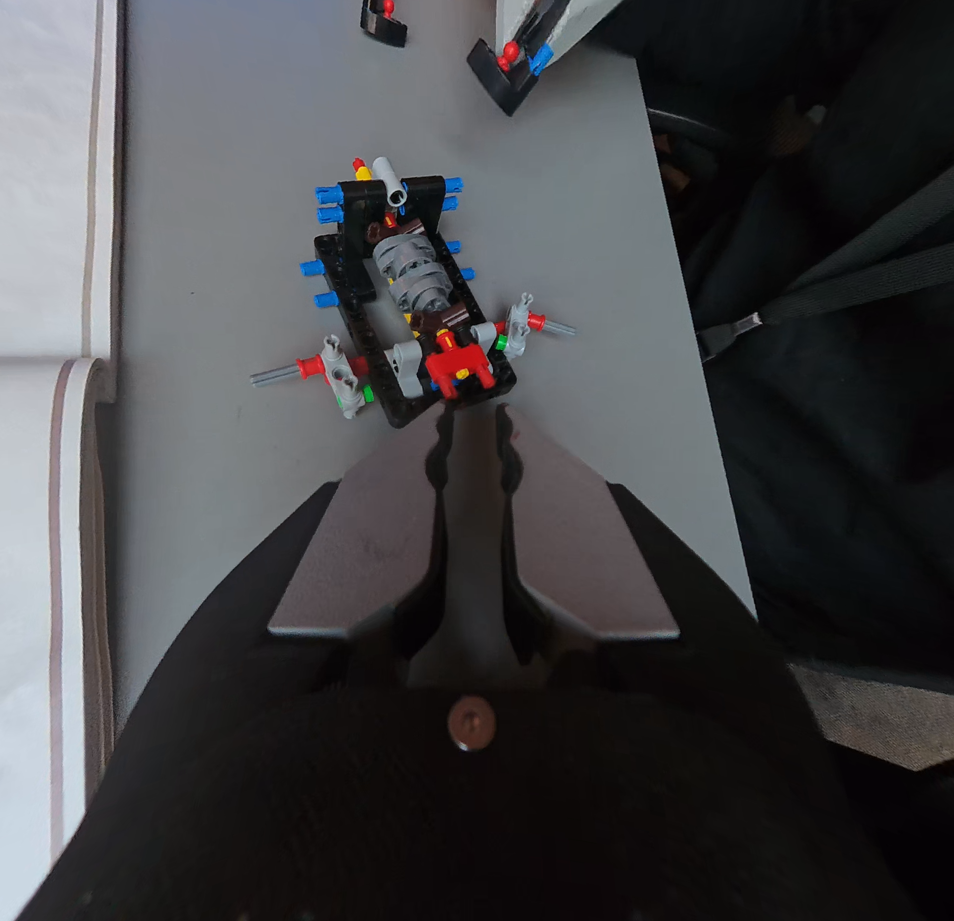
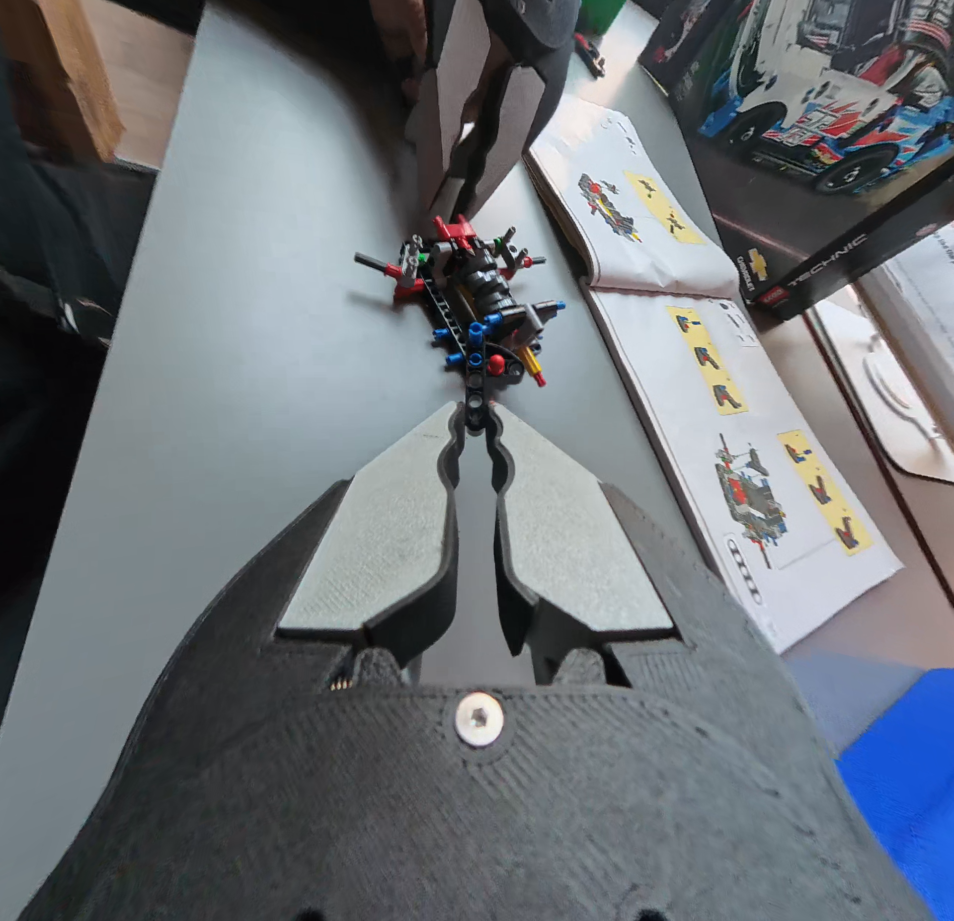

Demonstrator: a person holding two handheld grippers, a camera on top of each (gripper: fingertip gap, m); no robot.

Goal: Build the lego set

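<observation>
The part-built lego chassis (image 1: 408, 287), a black frame with grey drums, blue pins and a red front piece, lies on the grey table (image 1: 217, 225). My left gripper (image 1: 475, 412) is slightly open and empty, its tips right at the chassis's red end. It also shows in the right wrist view (image 2: 454, 204). My right gripper (image 2: 475, 416) is shut on a black angled beam (image 2: 475, 380) with blue pins and a red ball pin. It holds the beam beyond the chassis's (image 2: 480, 287) far end. The right gripper also shows in the left wrist view (image 1: 521, 65).
A second black angled piece (image 1: 384, 19) lies on the table past the chassis. An open instruction booklet (image 2: 697, 380) lies beside the chassis, and the set's box (image 2: 826, 122) stands behind it. The table edge (image 1: 671, 225) runs close by. A blue object (image 2: 903, 767) shows at the lower right. Spacing between my two grippers at the tips: around 15 centimeters. My right gripper is the nearer one to the blue object (image 2: 903, 767): about 30 centimeters, against 40 centimeters.
</observation>
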